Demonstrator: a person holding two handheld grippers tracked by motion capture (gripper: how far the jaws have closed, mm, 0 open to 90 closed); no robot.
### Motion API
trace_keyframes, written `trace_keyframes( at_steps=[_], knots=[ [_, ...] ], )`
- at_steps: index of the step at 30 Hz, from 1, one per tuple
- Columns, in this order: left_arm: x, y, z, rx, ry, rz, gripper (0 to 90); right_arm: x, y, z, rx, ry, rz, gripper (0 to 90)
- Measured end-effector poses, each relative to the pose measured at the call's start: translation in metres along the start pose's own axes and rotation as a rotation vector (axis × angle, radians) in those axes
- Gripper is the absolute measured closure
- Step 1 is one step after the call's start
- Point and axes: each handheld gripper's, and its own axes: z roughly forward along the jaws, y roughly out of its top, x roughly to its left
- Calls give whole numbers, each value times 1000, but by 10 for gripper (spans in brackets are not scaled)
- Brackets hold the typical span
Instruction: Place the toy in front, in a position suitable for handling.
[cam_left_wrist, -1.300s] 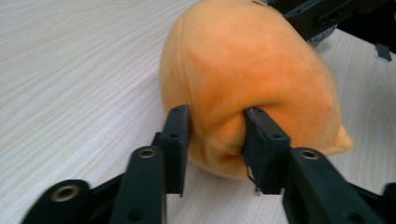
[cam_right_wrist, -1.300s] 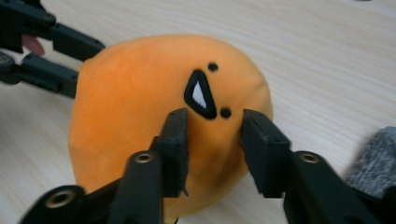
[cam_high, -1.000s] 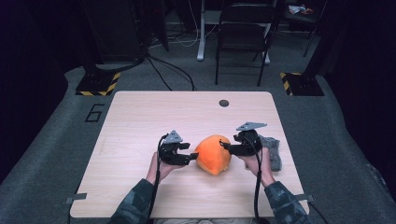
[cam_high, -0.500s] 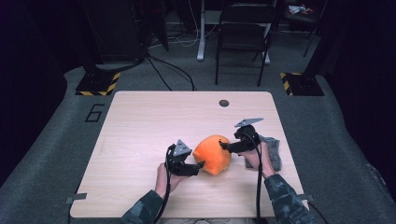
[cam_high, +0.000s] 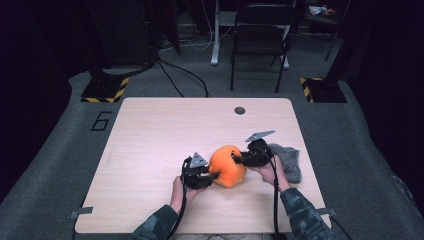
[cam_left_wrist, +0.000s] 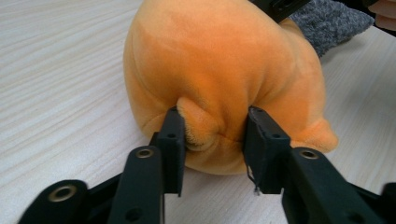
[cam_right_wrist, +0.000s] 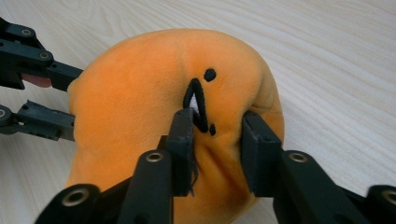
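**Both tools pinch an orange plush toy**

The orange plush toy lies on the wooden surface, near the person's edge. The left tool grips it from one side, the right tool from the other. The left gripper view shows jaws clamped on a fold of plush; the right gripper view shows a stitched black face between its jaws. A grey cloth lies just behind the right hand. A chair stands beyond the surface.
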Motion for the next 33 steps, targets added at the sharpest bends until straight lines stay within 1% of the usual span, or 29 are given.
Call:
trace_keyframes(
  at_steps=[1, 2, 3, 4, 5, 7, 8, 10, 11, 12, 13, 14, 15, 16, 18, 19, 20, 21, 22, 23, 24, 25, 26, 28, 29, 30, 31, 32, 33],
  knots=[
    [0, 0, 0, -2, -5, 3, 654, 1, 0, 0, -3, -13, -6, 706],
    [0, 0, 0, -2, -5, 3, 668, 1, 0, 0, -3, -13, -6, 706],
    [1, 2, -1, -9, -12, 8, 682, 3, -1, -2, -19, -22, 2, 743],
    [2, 2, -2, -10, -20, 7, 689, 5, -1, -3, -28, -29, 8, 754],
    [3, 3, -4, -10, -30, 8, 694, 5, 0, -5, -39, -36, -1, 764],
    [4, 5, -5, -19, -36, 7, 702, 8, 2, -9, -50, -54, 0, 778],
    [8, 7, -9, -30, -43, 14, 707, 10, 3, -11, -57, -58, 15, 785],
    [10, 9, -10, -35, -52, 10, 711, 11, 4, -14, -66, -68, 7, 791],
    [15, 12, -15, -42, -64, 17, 712, 15, 5, -18, -79, -77, 17, 796],
    [15, 12, -15, -42, -64, 17, 713, 15, 5, -18, -79, -77, 17, 796],
    [19, 17, -20, -48, -80, 28, 713, 19, 6, -21, -86, -89, 23, 798],
    [19, 17, -20, -48, -80, 28, 714, 20, 7, -23, -96, -93, 24, 799],
    [22, 20, -23, -55, -99, 37, 714, 23, 7, -25, -98, -101, 33, 800],
    [22, 20, -23, -55, -99, 37, 715, 23, 7, -25, -98, -101, 33, 800],
    [25, 24, -25, -54, -116, 48, 714, 26, 7, -29, -105, -113, 40, 800],
    [28, 28, -25, -52, -135, 58, 714, 31, 6, -33, -107, -129, 54, 803],
    [28, 28, -25, -52, -135, 58, 714, 31, 6, -33, -107, -129, 54, 803],
    [30, 31, -25, -45, -153, 70, 714, 34, 4, -36, -113, -147, 61, 805],
    [30, 31, -25, -45, -153, 70, 714, 35, 3, -38, -112, -156, 67, 806],
    [32, 34, -24, -40, -172, 87, 714, 36, 2, -39, -114, -162, 72, 806],
    [32, 34, -24, -40, -172, 87, 714, 36, 2, -39, -114, -162, 72, 806],
    [34, 37, -22, -37, -184, 105, 714, 38, 0, -42, -114, -175, 85, 807],
    [34, 37, -22, -37, -184, 105, 714, 38, 0, -42, -114, -175, 85, 807],
    [35, 39, -20, -21, -200, 120, 714, 39, -3, -43, -118, -185, 94, 807],
    [36, 40, -18, -16, -204, 127, 714, 41, -6, -42, -117, -196, 109, 807],
    [37, 41, -16, 2, -219, 142, 713, 41, -8, -41, -110, -207, 110, 805],
    [40, 42, -13, 20, -229, 146, 713, 42, -9, -39, -102, -214, 120, 803],
    [40, 42, -13, 20, -229, 146, 712, 42, -9, -39, -102, -214, 120, 803],
    [44, 43, -9, 30, -237, 144, 712, 42, -11, -37, -104, -226, 129, 801]
  ],
)
